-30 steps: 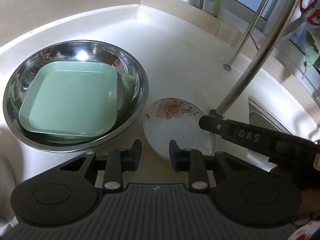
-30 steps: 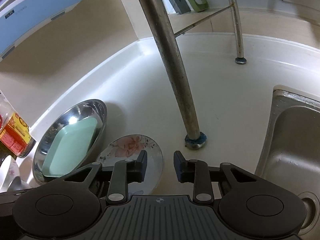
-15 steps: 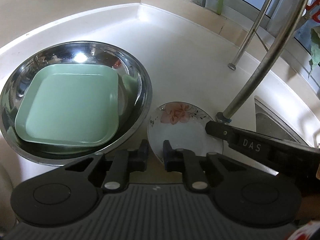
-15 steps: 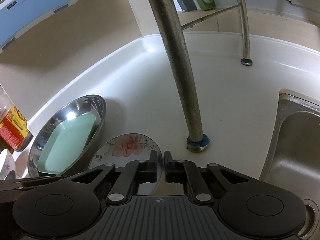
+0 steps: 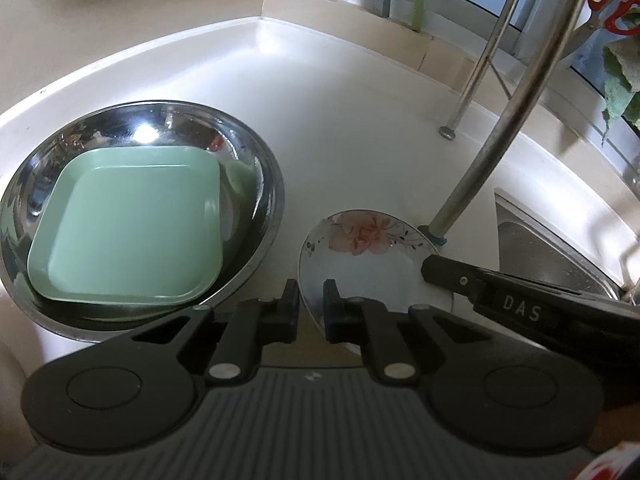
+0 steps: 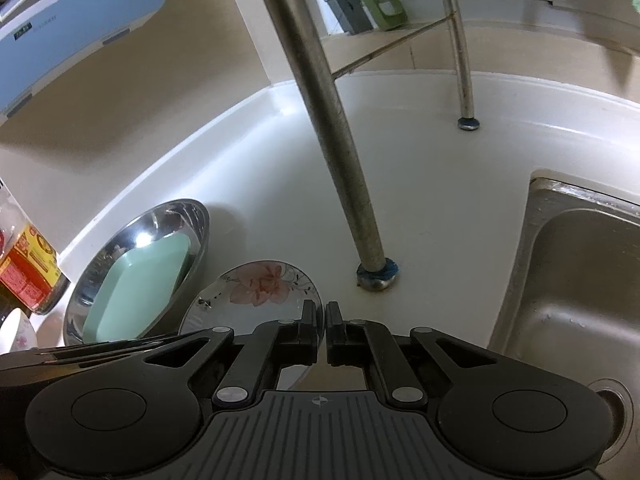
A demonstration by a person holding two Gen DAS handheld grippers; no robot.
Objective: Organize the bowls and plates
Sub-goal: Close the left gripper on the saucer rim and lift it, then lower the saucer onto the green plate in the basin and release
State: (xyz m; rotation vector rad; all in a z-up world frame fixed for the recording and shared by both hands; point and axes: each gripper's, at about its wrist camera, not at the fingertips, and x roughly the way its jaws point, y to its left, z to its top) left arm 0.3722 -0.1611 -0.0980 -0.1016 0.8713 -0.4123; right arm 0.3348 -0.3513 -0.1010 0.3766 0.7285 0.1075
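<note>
**Both grippers pinch the floral plate's rim**

Left wrist view. Our left gripper [image 5: 311, 306] sits at the near edge of the floral plate [image 5: 368, 256]. A second ago its jaws stood well apart over the plate's near-left rim; they have since drawn in, and that rim now runs up between the two pads. We read it as clamped on the plate edge, with a thin gap left that the rim fills. The right gripper [image 5: 430, 270] enters from 3 o'clock, its tip lying on the plate's right rim. At 9 o'clock from the plate, just beside it, the steel bowl [image 5: 262, 184] holds the green square plate [image 5: 132, 232] flat inside. A rack leg [image 5: 472, 184] lands at about 1 o'clock from the floral plate, close to its far rim.

Right wrist view. The right gripper [image 6: 323, 320] was also wide a second ago; its jaws have closed almost together on the plate's [image 6: 260, 288] right edge, and the rim seems to pass between them, though the fit is tight and partly hidden. The sink [image 6: 580, 280] lies at 3 o'clock.

What it means, as we judge it: the plate has not left the counter [image 5: 360, 120], but both grips look set, so a two-handed lift comes next, probably toward the steel bowl's stack. Watch the rack leg when lifting.
</note>
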